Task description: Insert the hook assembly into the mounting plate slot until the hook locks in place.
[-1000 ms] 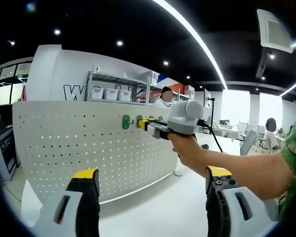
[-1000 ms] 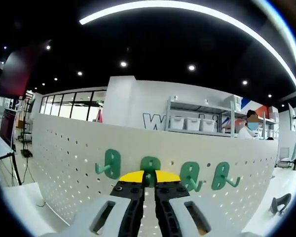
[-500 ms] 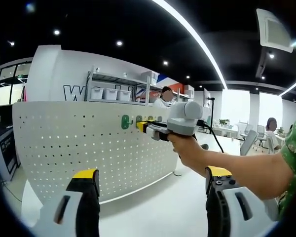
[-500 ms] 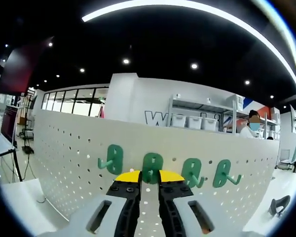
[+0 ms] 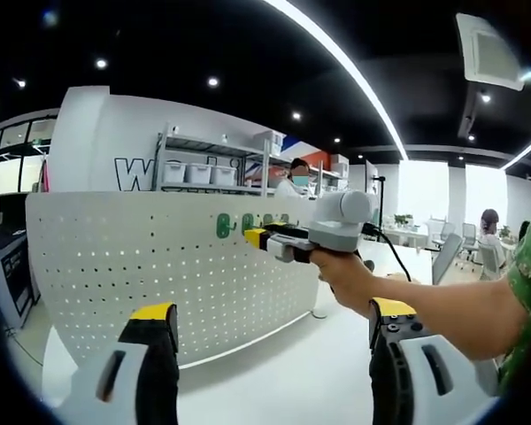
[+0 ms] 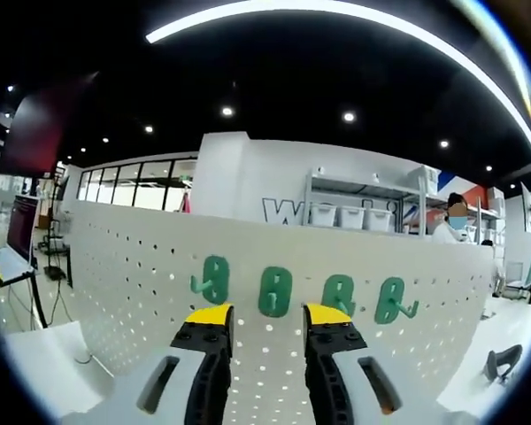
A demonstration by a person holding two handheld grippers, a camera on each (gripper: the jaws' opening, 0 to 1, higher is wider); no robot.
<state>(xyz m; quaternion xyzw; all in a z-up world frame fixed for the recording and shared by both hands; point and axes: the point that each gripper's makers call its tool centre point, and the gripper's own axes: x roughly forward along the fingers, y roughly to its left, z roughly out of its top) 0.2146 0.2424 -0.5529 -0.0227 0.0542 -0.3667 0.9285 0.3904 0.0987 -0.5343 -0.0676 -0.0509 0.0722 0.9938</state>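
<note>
Between our right gripper's (image 6: 266,312) spread jaws we are looking straight at a green hook (image 6: 275,291) sitting flat against the white perforated mounting plate (image 6: 124,283). The yellow jaw tips are standing apart on either side of it and gripping nothing. Just off the left jaw another green hook (image 6: 213,279) is hanging on the plate, and beyond the right jaw two more, a third hook (image 6: 339,295) and a fourth hook (image 6: 392,299), are continuing the row. Above the plate's top edge a shelf with white bins (image 6: 350,215) is showing, and a person (image 6: 449,231) is standing at its right end.

Over on the left gripper (image 5: 265,315), the jaws are also standing wide, nothing between them. Past the right jaw we are seeing a hand (image 5: 347,274) holding the right gripper, its yellow tips just short of the plate. Ahead of those tips the row of hooks is showing as small green marks. Beneath the plate a white tabletop (image 5: 274,372) is spreading out towards our jaws.
</note>
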